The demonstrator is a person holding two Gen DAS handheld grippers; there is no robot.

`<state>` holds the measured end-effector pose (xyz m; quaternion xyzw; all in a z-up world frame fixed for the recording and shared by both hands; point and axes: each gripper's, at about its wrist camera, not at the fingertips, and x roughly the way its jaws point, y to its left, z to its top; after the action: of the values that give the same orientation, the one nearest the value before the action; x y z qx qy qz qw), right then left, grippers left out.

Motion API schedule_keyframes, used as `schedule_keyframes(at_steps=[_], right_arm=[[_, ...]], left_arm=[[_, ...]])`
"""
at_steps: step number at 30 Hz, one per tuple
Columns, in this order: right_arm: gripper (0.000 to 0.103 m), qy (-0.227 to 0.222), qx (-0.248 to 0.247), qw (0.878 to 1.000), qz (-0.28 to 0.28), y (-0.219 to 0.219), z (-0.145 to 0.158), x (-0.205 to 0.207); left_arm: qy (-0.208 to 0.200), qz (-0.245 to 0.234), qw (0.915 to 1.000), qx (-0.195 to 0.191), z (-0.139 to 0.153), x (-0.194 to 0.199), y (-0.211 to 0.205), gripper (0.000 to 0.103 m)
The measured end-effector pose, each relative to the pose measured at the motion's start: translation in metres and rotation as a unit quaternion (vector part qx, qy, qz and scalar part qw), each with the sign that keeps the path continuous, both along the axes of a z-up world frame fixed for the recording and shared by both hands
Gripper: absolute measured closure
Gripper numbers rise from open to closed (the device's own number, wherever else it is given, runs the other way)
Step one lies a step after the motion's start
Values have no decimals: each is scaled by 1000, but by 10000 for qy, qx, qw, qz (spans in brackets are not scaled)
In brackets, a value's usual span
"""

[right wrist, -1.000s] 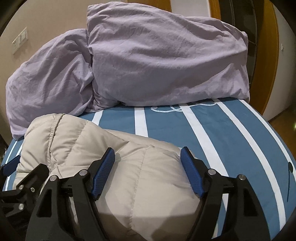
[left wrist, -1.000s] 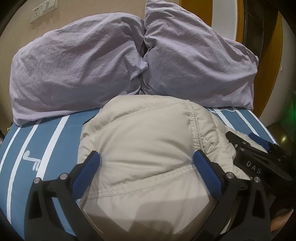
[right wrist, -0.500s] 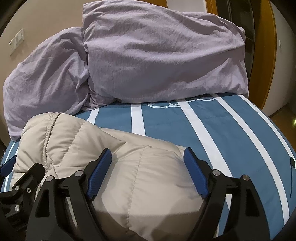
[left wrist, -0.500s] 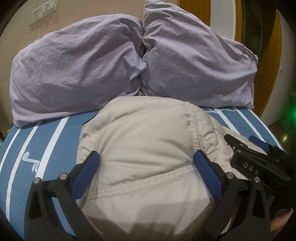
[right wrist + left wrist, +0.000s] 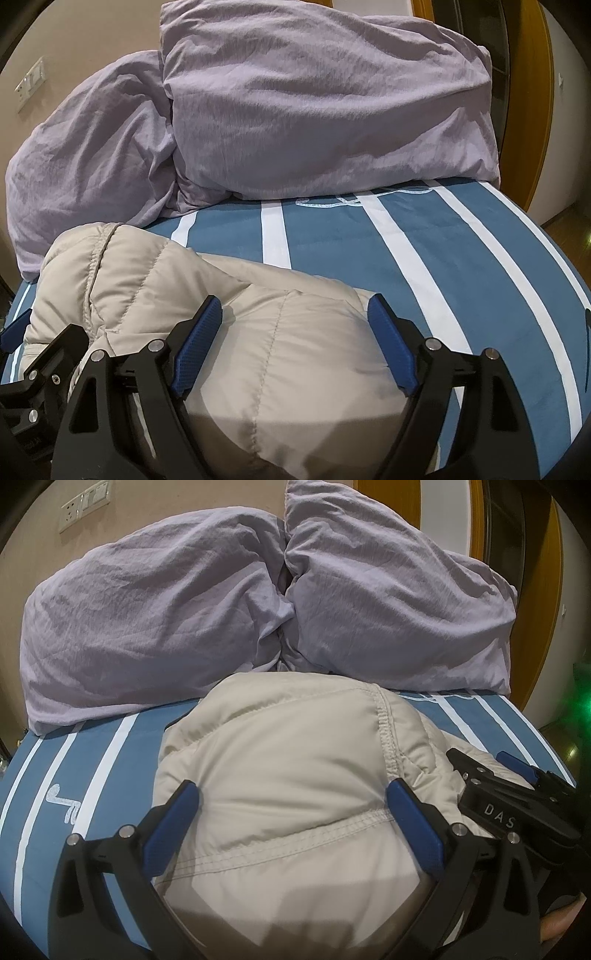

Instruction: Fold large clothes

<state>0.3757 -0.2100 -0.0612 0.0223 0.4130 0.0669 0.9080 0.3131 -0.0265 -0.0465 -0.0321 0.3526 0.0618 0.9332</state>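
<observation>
The puffy beige quilted jacket (image 5: pixel 288 775) lies bundled on my blue white-striped bedsheet (image 5: pixel 461 258), just in front of two crumpled lilac pillows (image 5: pixel 155 627). My left claw (image 5: pixel 291 812) and right claw (image 5: pixel 295 339) both gape wide over its padding, blue pads (image 5: pixel 197 343) gripping nothing.

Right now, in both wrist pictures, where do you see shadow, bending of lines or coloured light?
Left wrist: a gripper shadow darkens the jacket near the bottom; green glow at the right edge. Right wrist: the bedspread stripes curve from the fisheye; shadow lies on the jacket's near edge.
</observation>
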Motion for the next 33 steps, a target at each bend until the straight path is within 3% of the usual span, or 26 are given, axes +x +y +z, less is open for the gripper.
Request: schedule_keyframes(at_steps=[11, 18, 24, 33], right_arm=[[18, 271, -304, 9992, 53, 4, 14, 6], [18, -215, -54, 9997, 87, -5, 53, 5], [18, 46, -249, 9996, 157, 2, 29, 10], [18, 108, -158, 9998, 50, 0, 8, 12]], left_arm=[[208, -11, 9998, -61, 12, 2, 3, 2], [-112, 105, 9997, -180, 48, 14, 12, 2], [260, 156, 9995, -93, 33, 36, 13, 2], [381, 146, 9987, -305, 14, 44, 16, 2]])
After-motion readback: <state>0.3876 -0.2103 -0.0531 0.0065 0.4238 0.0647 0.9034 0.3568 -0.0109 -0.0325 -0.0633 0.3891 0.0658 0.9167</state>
